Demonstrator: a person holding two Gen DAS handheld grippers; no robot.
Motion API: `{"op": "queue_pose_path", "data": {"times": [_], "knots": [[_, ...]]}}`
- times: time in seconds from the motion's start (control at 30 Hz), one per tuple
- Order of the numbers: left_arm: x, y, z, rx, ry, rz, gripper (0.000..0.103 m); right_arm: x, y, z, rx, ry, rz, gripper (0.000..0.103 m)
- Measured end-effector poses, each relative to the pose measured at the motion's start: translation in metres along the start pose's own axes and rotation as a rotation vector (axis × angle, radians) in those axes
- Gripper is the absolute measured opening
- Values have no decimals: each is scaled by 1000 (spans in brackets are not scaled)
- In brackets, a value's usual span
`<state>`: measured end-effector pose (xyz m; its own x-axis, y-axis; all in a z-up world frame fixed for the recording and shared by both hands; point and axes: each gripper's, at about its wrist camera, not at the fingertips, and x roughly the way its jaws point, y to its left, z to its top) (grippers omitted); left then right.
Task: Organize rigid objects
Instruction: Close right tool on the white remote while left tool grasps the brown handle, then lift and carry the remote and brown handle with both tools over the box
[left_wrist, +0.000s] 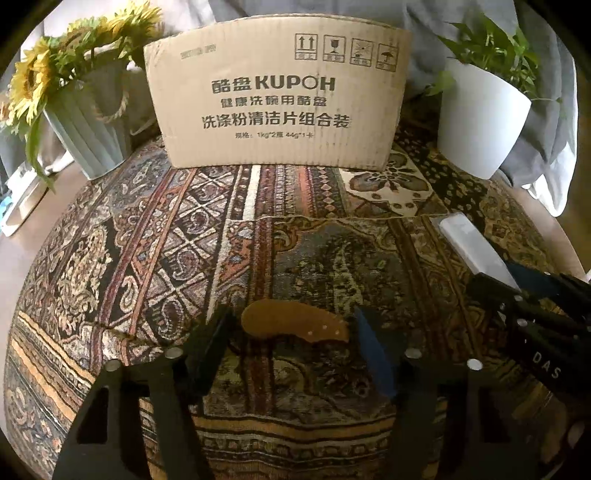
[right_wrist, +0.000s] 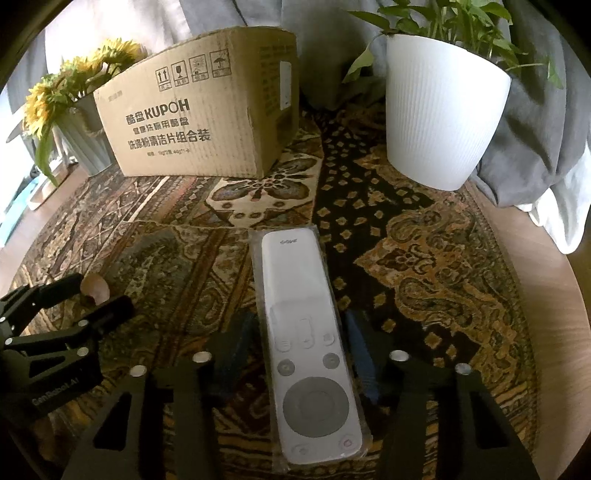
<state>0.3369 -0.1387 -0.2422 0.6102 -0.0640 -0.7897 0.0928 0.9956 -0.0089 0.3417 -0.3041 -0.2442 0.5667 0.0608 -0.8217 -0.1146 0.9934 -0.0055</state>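
Observation:
A brown curved wooden piece (left_wrist: 295, 323) lies on the patterned cloth between the fingers of my left gripper (left_wrist: 294, 314). The jaws stand a little apart from both its ends, so this gripper is open. A white remote control (right_wrist: 306, 332) in a clear plastic sleeve lies lengthwise between the fingers of my right gripper (right_wrist: 299, 319). The blue pads (right_wrist: 356, 339) run close along its sides with a thin gap showing, so it is open too. In the right wrist view the left gripper (right_wrist: 101, 290) and the wooden piece (right_wrist: 95, 288) sit at the left. The remote (left_wrist: 469, 240) also shows in the left wrist view.
A cardboard box (left_wrist: 277, 99) stands at the back of the round table. A pale ribbed vase of sunflowers (left_wrist: 85, 129) is at the back left and a white plant pot (right_wrist: 439, 118) at the back right. Grey fabric (right_wrist: 535, 122) hangs behind. The cloth (left_wrist: 184, 240) covers the table.

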Motion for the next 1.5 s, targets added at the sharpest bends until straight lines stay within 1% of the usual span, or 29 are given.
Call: {"op": "queue_pose_path", "data": {"times": [0.03, 0.1, 0.17, 0.27, 0.4, 0.63, 0.97, 1.2, 1.5], "knots": [[0, -1, 0, 5, -1, 0, 61, 0, -1, 0, 4, -2, 2, 45], [0, -2, 1, 11, -5, -7, 54, 0, -1, 0, 0, -2, 9, 45], [0, -4, 1, 16, -7, -8, 54, -1, -2, 0, 2, -7, 18, 42], [-2, -5, 1, 26, -18, -12, 54, -2, -4, -1, 11, -13, 28, 41], [-8, -8, 0, 40, -47, -2, 54, -4, -5, -2, 18, -21, 38, 41], [-16, -8, -1, 47, -65, 0, 54, -10, -4, -5, 9, -33, 40, 41], [-31, -10, 0, 38, -99, -7, 54, -28, -2, -2, -1, -74, 39, 41], [-50, -7, 5, 33, -134, -2, 54, -42, 2, 2, -8, -107, 47, 41], [-82, 5, 13, 19, -193, 7, 54, -69, 15, 13, -21, -158, 62, 41]]}}
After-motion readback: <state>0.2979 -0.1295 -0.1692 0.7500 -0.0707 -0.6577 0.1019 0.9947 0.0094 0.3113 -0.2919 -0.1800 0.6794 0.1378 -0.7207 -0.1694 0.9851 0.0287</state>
